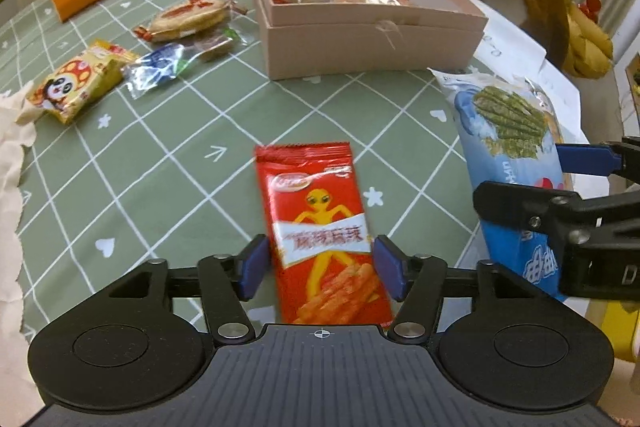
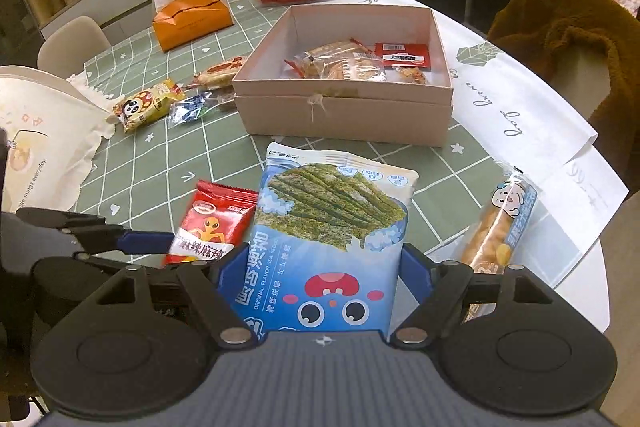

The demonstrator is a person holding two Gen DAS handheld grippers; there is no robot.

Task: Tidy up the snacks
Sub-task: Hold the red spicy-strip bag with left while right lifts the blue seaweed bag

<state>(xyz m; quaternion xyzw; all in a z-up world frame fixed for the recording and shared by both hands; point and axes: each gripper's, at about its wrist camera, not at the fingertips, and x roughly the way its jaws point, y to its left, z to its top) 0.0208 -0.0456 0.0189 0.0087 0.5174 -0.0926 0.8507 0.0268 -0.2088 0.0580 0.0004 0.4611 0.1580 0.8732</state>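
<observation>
Green checked tablecloth (image 1: 168, 163): red packet (image 1: 320, 227) lengthwise between wide left tool (image 1: 320, 267); right tool (image 2: 320, 267) grips seaweed bag (image 2: 328, 227).

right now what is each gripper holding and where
Left gripper: nothing, pads stand clear beside the red snack packet. Right gripper: blue seaweed bag, by its lower side edges.

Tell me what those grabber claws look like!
Both look alike. The left gripper and the right gripper each have two flat blue pads on black jointed arms with silver rivets, two big round black discs, and a ribbed dark grey base bearing a small white crosshair mark. No cables or sleeves show.
</observation>
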